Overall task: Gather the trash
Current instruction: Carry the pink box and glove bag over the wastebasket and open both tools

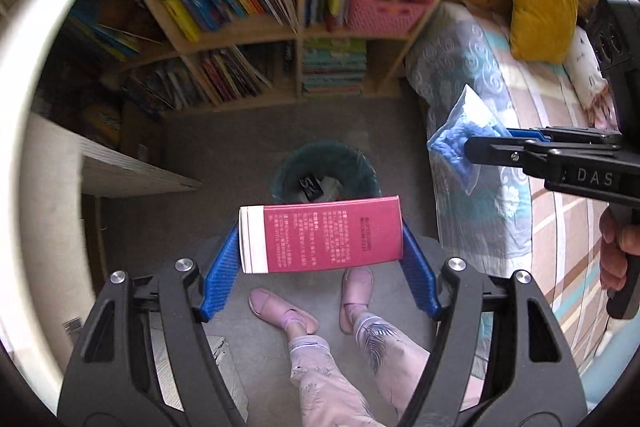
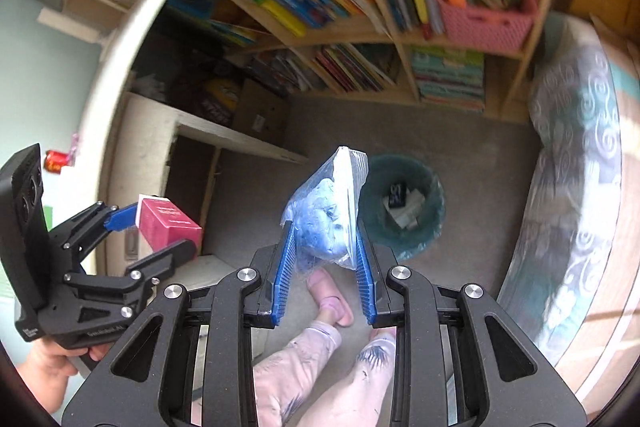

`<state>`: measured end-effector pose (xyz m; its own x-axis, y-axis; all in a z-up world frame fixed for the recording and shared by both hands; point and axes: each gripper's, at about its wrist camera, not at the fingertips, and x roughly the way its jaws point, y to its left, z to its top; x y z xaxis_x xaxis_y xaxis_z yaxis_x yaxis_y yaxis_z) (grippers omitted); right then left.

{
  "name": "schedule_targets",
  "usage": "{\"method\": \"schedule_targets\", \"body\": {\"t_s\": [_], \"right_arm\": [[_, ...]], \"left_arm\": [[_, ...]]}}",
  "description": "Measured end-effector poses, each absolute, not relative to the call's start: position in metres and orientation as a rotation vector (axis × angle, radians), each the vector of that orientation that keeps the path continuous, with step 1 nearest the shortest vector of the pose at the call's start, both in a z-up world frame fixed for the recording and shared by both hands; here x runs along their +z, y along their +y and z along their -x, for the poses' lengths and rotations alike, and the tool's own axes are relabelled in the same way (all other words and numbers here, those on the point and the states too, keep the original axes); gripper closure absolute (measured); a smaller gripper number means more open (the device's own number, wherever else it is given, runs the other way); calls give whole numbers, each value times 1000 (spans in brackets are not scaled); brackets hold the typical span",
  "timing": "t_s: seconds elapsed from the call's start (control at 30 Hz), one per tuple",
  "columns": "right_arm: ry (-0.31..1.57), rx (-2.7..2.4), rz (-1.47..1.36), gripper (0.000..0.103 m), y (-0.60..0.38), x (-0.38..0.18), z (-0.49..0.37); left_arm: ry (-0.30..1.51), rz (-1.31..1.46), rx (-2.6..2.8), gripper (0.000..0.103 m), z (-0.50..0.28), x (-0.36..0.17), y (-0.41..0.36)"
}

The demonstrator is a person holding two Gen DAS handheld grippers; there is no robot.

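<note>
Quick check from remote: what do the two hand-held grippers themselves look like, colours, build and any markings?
Both match: the left hand-held gripper and right hand-held gripper have matte black linkage arms with silver pivot bolts and blue ribbed finger pads. White lettering "DAS" marks the right one's side; each has a black pistol-style handle.

Our left gripper [image 1: 320, 247] and right gripper [image 2: 325, 259] are black linkage frames with silver screws and ribbed blue fingers [image 2: 285, 267]. White "DAS" lettering marks one arm. We wear pale pink patterned trousers [image 1: 332, 367] and pink slippers [image 1: 280, 309].
</note>
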<state>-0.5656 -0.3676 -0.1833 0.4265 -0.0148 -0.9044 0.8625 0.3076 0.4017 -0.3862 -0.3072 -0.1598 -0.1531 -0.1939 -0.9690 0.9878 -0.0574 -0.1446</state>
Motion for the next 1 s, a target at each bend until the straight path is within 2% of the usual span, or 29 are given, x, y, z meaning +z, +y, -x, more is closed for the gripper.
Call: {"method": "schedule_targets", "body": {"t_s": [0.33, 0.73, 0.83, 0.87, 0.93, 1.0], "right_arm": [[941, -758, -1299, 74, -380, -279, 584], [908, -778, -1389, 74, -400, -330, 588], [898, -786, -1405, 70, -404, -337, 589], [895, -792, -1410, 64, -405, -337, 590], [891, -794, -1415, 61, -407, -338, 591], [885, -800, -1415, 48, -409, -337, 591]], "left_arm": [[1229, -1125, -1439, 35, 412, -258, -330], [1244, -1187, -1411, 34, 416, -313, -349], [1240, -1207, -1399, 32, 417, -322, -352], [1239, -1213, -1394, 30, 418, -324, -353], [1238, -1216, -1396, 19, 419, -326, -355], [1233, -1217, -1402, 18, 419, -326, -355]]}}
